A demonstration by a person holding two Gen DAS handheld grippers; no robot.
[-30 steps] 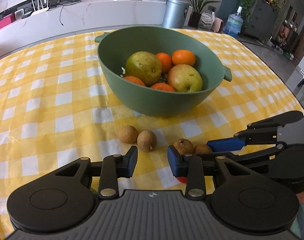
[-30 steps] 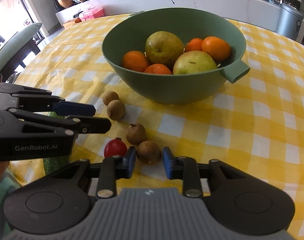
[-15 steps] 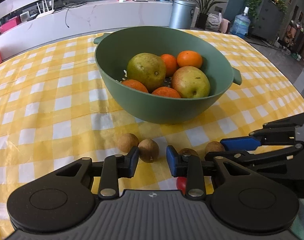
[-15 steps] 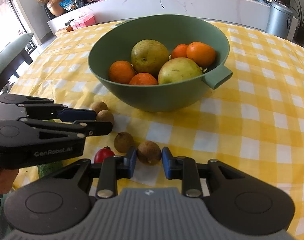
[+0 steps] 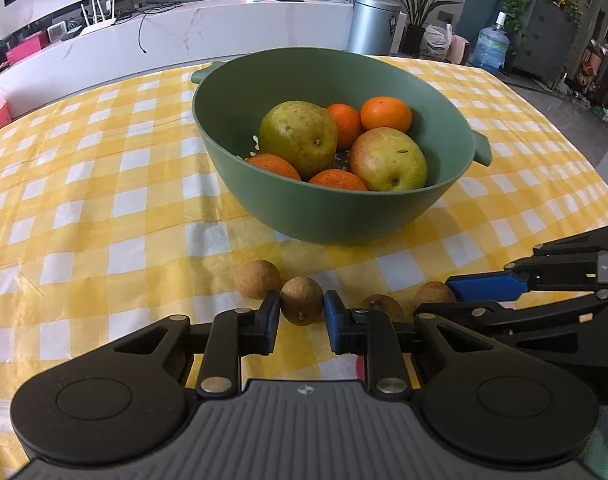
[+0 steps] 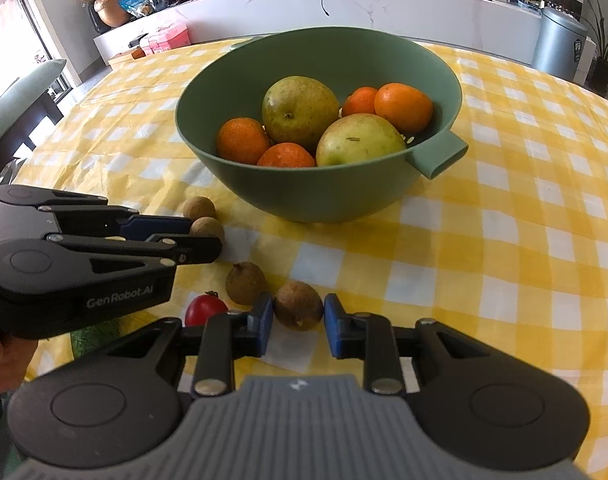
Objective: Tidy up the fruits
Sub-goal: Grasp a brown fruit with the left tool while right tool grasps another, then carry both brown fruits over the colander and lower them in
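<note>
A green bowl (image 5: 332, 216) (image 6: 320, 196) holds two pears and several oranges on the yellow checked table. Several small brown longans lie in front of it. My left gripper (image 5: 301, 312) is open, its jaws on either side of one longan (image 5: 301, 306); another longan (image 5: 259, 284) lies just left. My right gripper (image 6: 297, 314) is open, its jaws on either side of a longan (image 6: 297, 310). A third longan (image 6: 245, 282) and a red cherry tomato (image 6: 205, 309) lie left of it. Each gripper shows in the other's view.
The bowl's handle (image 6: 440, 156) juts toward the right. Something green (image 6: 89, 334) lies at the near table edge under the left gripper. A chair (image 6: 11, 108) stands far left. A white counter and a metal bin (image 5: 372, 24) stand beyond the table.
Both grippers have moved forward over the table, each bringing its open jaws around a longan. The jaws have narrowed slightly.
</note>
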